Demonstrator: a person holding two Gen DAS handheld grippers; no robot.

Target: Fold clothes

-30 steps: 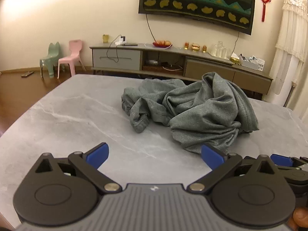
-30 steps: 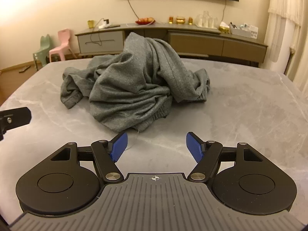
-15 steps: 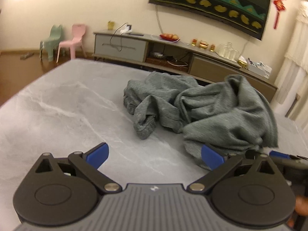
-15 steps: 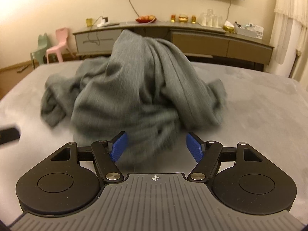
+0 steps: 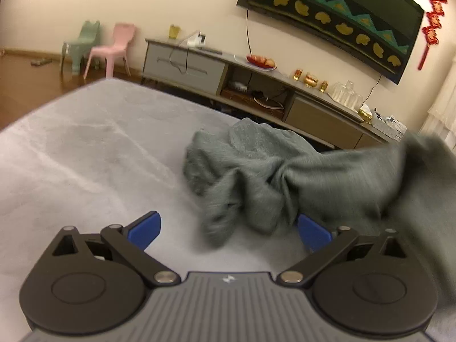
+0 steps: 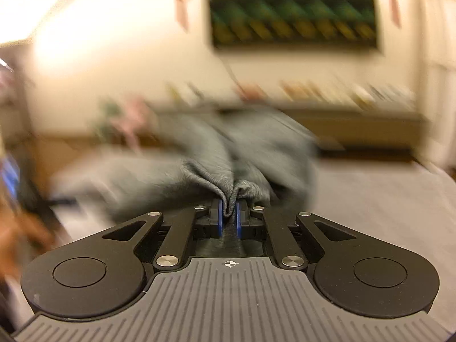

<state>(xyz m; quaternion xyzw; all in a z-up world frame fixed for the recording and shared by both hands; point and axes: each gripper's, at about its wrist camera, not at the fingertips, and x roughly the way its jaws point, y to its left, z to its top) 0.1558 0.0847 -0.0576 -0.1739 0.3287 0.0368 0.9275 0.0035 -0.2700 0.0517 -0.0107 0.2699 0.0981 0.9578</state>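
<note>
Grey garment (image 5: pixel 285 171): bunched in a loose heap toward the far right part of the counter (image 5: pixel 85 156), not folded, one end drawn up and off to the right. Right gripper (image 6: pixel 228 216): fingers (image 6: pixel 219 219) pinched narrow on a puckered fold of that cloth. Left gripper (image 5: pixel 228 228): fingers (image 5: pixel 144 229) spread wide, holding nothing, low over the near part of the counter with the heap's near edge just between and ahead of them.

Judged step: lifting and shaking the heap out to find an edge. Best done by keeping the right pinch firm, raising until the cloth hangs free of the counter, then closing the left fingers on a hem or corner rather than a thick wad. Right view badly smeared, so probably a single layer in the pinch, though hard to say.

Counter: pale grey marbled stone, smooth, little grip on the cloth. Beyond its far edge: long low sideboard (image 5: pixel 256 85) against a cream wall, dark framed panel (image 5: pixel 327 14) above, two small chairs (image 5: pixel 108 48) at the left.
</note>
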